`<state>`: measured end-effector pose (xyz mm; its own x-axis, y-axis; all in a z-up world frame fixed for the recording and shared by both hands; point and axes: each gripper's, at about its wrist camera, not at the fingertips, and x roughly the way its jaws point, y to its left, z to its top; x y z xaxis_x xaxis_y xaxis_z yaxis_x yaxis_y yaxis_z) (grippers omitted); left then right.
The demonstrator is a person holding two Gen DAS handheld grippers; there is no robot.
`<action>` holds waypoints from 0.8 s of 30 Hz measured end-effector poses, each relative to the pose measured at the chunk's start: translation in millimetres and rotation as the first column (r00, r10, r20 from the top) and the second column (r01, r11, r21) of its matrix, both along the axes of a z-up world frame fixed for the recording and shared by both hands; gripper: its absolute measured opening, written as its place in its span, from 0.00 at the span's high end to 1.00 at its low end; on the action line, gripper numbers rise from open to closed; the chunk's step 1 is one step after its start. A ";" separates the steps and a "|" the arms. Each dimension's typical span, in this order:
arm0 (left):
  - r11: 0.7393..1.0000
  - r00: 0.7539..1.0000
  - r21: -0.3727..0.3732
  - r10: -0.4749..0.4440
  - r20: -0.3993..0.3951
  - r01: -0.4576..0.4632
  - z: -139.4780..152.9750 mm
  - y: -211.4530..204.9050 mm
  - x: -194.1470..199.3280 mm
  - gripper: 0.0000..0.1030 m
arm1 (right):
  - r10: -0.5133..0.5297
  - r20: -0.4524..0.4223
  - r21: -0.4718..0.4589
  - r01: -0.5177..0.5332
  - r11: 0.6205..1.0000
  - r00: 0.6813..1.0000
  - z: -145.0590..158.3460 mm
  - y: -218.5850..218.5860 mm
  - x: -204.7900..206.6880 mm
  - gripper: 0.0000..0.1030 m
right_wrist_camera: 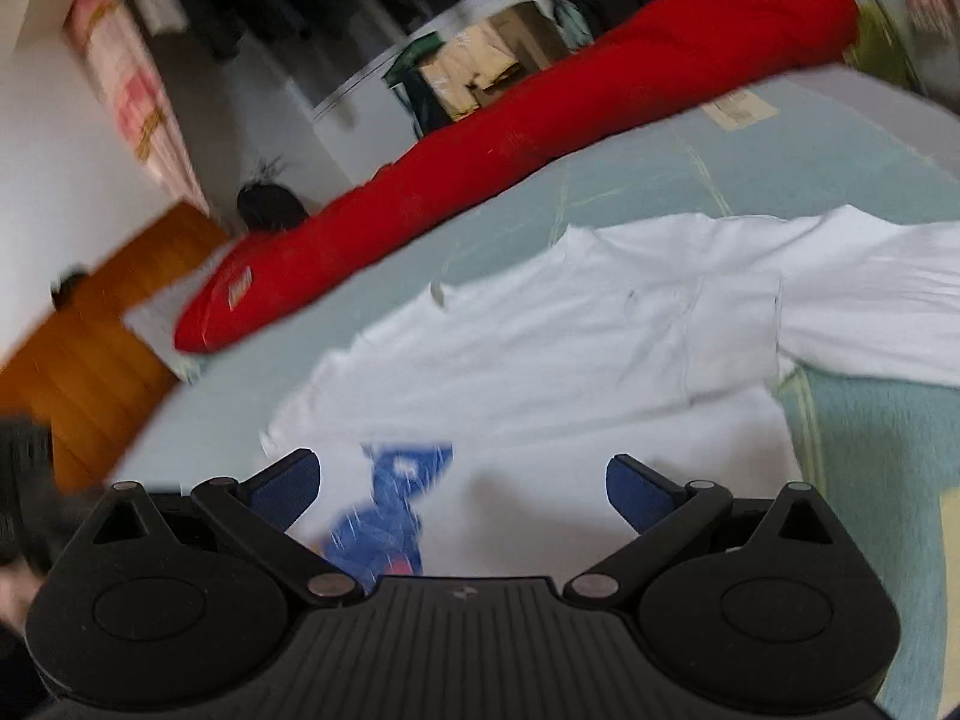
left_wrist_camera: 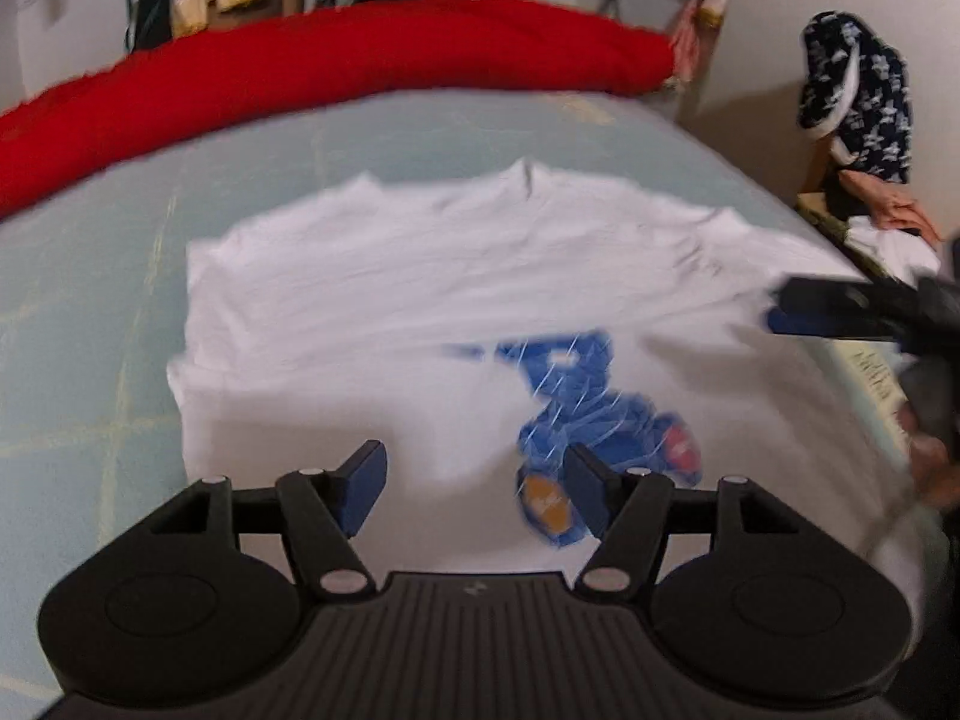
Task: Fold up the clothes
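White shirt (left_wrist_camera: 420, 300) on bed (left_wrist_camera: 90, 330), tongs (left_wrist_camera: 474, 492) open

The left gripper (left_wrist_camera: 474, 483) was matte black plastic, with a ribbed central housing bearing a small pale logo and a round, disc-capped mound at seven and five o'clock. Angled linkage arms joined by silver rivets carried fingers faced with dark blue textured pads (left_wrist_camera: 363, 489). The right gripper (right_wrist_camera: 463, 489) was built the same: black ribbed body, silver pivot pins, triangular cut-outs in the outer links, and blue pads (right_wrist_camera: 639, 492). Motion blur softened finer markings.
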<state>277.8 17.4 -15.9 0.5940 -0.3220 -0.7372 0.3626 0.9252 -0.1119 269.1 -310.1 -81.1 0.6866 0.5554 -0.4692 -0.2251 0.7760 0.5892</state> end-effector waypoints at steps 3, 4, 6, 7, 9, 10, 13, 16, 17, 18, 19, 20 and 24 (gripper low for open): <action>0.994 0.998 -0.092 -0.067 -0.006 0.066 40.5 10.7 1.6 0.29 | -0.049 -0.080 0.123 0.059 0.991 0.996 -2.7 -17.6 27.6 0.00; 0.989 0.996 -0.119 -0.094 -0.005 0.093 51.1 13.8 1.3 0.27 | -0.061 -0.123 0.173 0.082 0.981 0.990 -10.1 -22.7 36.1 0.00; 0.978 0.990 -0.154 -0.139 0.022 0.141 62.3 18.5 -3.5 0.23 | -0.088 -0.205 0.256 0.140 0.956 0.975 -26.0 -31.2 48.0 0.00; 0.975 0.989 -0.162 -0.147 0.025 0.149 59.6 19.8 -4.5 0.23 | -0.102 -0.243 0.289 0.172 0.942 0.965 -34.5 -34.5 51.4 0.00; 0.971 0.989 -0.189 -0.147 -0.001 0.144 38.0 22.3 -2.9 0.23 | -0.151 -0.280 0.345 0.247 0.906 0.948 -51.4 -38.4 51.0 0.00; 0.969 0.990 -0.208 -0.140 -0.025 0.132 23.3 23.7 -0.9 0.23 | -0.172 -0.261 0.355 0.260 0.898 0.950 -52.9 -38.1 50.1 0.00; 0.969 0.989 -0.238 -0.093 -0.112 0.065 -23.4 25.9 5.4 0.24 | -0.222 -0.211 0.369 0.288 0.884 0.952 -57.0 -36.9 53.2 0.00; 0.973 0.990 -0.229 -0.045 -0.136 0.012 -56.8 26.9 4.9 0.24 | -0.247 -0.180 0.378 0.299 0.876 0.952 -62.5 -35.1 58.6 0.00; 0.970 0.989 -0.244 -0.038 -0.142 0.002 -64.1 29.3 4.0 0.24 | -0.254 -0.169 0.382 0.300 0.874 0.952 -64.1 -34.1 58.7 0.00; 0.965 0.990 -0.261 -0.032 -0.135 -0.004 -69.3 31.9 2.2 0.24 | -0.261 -0.157 0.386 0.302 0.872 0.953 -65.6 -33.1 58.7 0.00; 0.961 0.992 -0.277 -0.031 -0.123 -0.004 -72.0 34.5 0.3 0.23 | -0.262 -0.134 0.385 0.294 0.875 0.956 -67.2 -30.9 55.9 0.00; 0.956 0.993 -0.292 -0.031 -0.117 -0.005 -73.7 37.1 -0.9 0.22 | -0.263 -0.111 0.383 0.286 0.878 0.958 -68.7 -28.7 53.1 0.00; 0.938 0.992 -0.347 -0.025 -0.127 -0.021 -76.5 46.4 -1.3 0.22 | -0.265 -0.096 0.340 0.282 0.897 0.959 -65.6 -24.7 57.2 0.00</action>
